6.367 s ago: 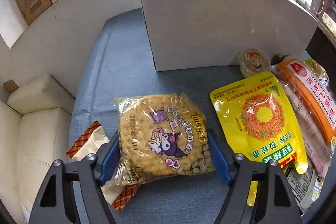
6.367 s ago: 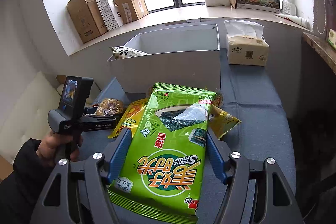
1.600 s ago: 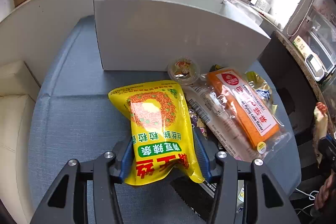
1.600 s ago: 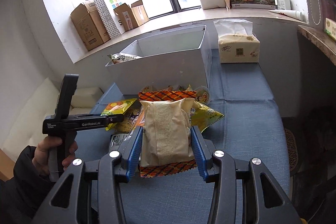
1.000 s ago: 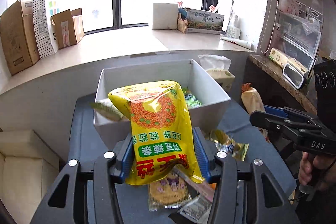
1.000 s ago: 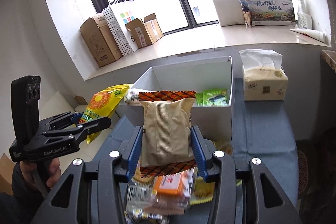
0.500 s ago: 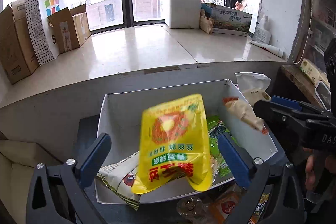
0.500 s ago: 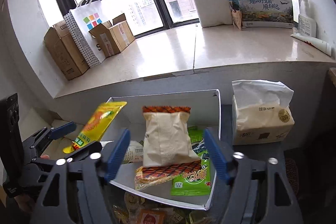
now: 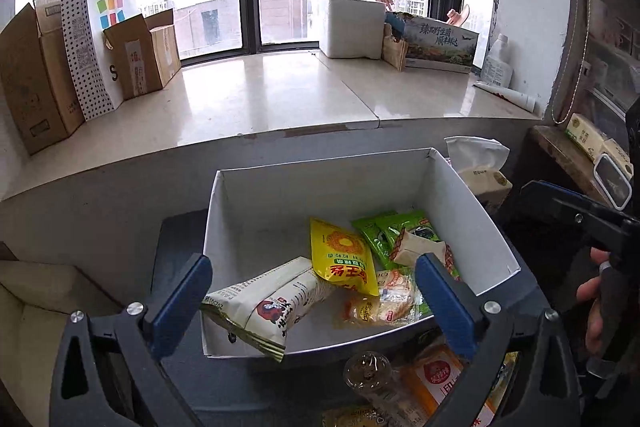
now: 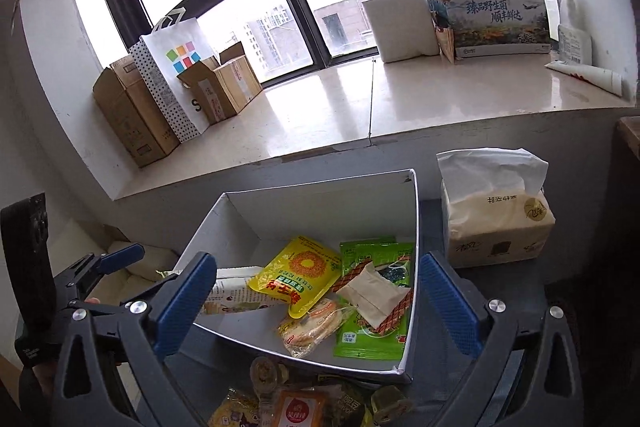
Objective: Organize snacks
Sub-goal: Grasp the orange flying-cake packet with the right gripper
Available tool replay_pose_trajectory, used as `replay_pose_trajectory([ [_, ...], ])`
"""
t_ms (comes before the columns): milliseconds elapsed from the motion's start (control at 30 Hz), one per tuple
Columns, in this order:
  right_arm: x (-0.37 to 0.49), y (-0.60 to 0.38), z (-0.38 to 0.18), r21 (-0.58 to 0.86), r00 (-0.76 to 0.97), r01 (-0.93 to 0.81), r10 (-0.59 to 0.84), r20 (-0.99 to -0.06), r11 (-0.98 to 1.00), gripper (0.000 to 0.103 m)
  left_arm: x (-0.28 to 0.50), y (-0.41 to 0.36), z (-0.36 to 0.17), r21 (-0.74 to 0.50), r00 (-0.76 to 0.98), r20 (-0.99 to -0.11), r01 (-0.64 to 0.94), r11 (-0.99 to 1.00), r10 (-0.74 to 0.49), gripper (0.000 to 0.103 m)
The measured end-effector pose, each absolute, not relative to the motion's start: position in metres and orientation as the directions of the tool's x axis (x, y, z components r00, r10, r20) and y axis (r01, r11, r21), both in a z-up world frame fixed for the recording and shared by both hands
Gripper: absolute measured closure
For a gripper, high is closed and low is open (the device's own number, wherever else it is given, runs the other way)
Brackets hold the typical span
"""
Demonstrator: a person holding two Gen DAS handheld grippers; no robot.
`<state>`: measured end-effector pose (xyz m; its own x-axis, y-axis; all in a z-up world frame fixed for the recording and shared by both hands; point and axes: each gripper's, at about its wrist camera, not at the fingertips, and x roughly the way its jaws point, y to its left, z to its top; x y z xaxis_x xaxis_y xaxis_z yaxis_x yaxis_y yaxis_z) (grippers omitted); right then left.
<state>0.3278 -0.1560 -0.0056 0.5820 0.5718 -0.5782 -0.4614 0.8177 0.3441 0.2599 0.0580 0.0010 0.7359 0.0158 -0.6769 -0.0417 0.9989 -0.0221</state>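
Two handheld tools with black plastic frames. The left gripper [image 9: 312, 299] has two blue rectangular finger pads [image 9: 182, 301] and round silver screws on black triangular cut-out arms. The right gripper [image 10: 318, 301] looks the same. Bare fingers of the right hand [image 9: 596, 311] wrap a black handle.

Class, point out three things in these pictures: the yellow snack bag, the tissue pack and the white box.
yellow snack bag [image 9: 343, 254], left wrist view, printed front
tissue pack [image 10: 498, 225], right wrist view, front face
white box [image 10: 320, 209], right wrist view, inner back wall
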Motion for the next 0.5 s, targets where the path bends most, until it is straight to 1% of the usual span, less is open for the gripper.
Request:
replay_pose_trajectory([
  [133, 0.298, -0.172, 0.008, 0.384, 0.576, -0.505, 0.633, -0.517, 0.773, 0.0, 0.225, 0.052, 0.01, -0.033, 0.76, -0.65, -0.007, 0.999, -0.016, 0.0],
  [267, 0.26, -0.186, 0.015, 0.39, 0.558, -0.562, 0.682, -0.472, 0.729, 0.0, 0.184, 0.044, 0.012, -0.076, 0.773, -0.63, 0.028, 0.997, -0.07, 0.0],
  [400, 0.224, -0.203, 0.013, 0.376, 0.559, -0.585, 0.693, -0.456, 0.719, 0.0, 0.145, 0.033, 0.013, -0.07, 0.79, -0.608, 0.043, 0.997, -0.077, 0.0],
  [500, 0.199, -0.216, 0.004, 0.379, 0.558, -0.583, 0.693, -0.457, 0.719, 0.0, 0.116, 0.03, 0.01, -0.126, 0.788, -0.603, 0.059, 0.99, -0.124, 0.0],
])
